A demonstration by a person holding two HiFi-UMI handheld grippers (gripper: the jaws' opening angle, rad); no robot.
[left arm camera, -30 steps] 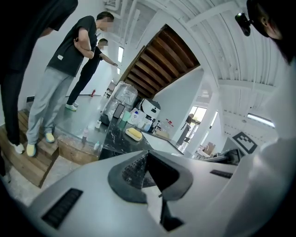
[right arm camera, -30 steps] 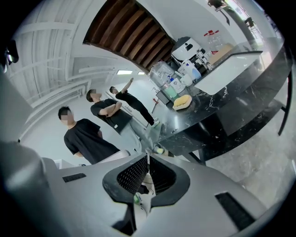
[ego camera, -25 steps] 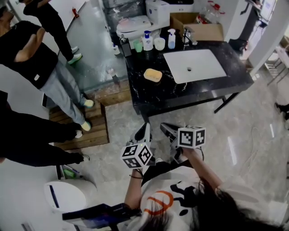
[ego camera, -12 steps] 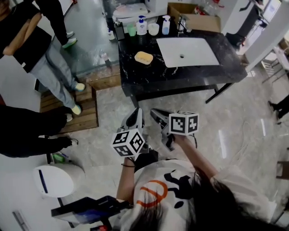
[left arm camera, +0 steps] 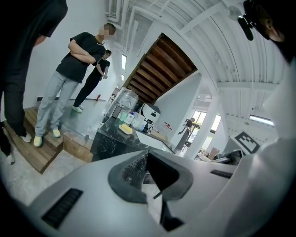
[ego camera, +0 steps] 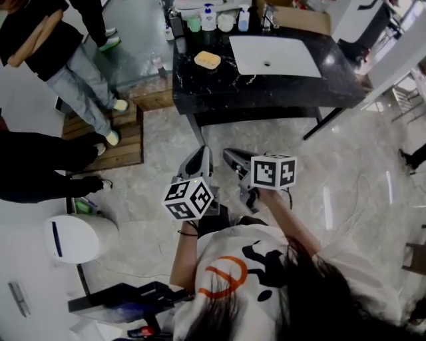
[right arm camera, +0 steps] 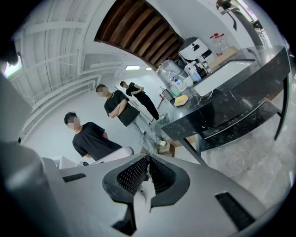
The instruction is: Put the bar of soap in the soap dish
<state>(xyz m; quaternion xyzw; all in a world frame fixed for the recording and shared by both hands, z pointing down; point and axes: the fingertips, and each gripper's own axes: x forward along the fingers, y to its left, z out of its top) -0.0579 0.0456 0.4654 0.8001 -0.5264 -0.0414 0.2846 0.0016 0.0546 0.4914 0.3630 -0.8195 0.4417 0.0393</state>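
A yellow bar of soap [ego camera: 207,60] lies on the black marble counter [ego camera: 279,86], left of the white sink [ego camera: 276,56]. It also shows small and far off in the left gripper view, soap [left arm camera: 125,129], and in the right gripper view, soap [right arm camera: 181,100]. Whether a dish lies under it I cannot tell. My left gripper [ego camera: 198,158] and right gripper [ego camera: 231,157] are held side by side over the floor, well short of the counter and pointing toward it. Both are shut and empty: left gripper [left arm camera: 147,156], right gripper [right arm camera: 148,159].
Pump bottles and cups [ego camera: 208,18] stand along the counter's back edge, with a tap [ego camera: 269,16] behind the sink. Several people [ego camera: 60,60] stand at the left beside a low wooden step [ego camera: 123,143]. A white bin [ego camera: 76,236] sits on the floor at the lower left.
The counter has slid toward the top of the head view, and the stretch of floor between it and both grippers has grown. Both grippers stay side by side with jaws shut.
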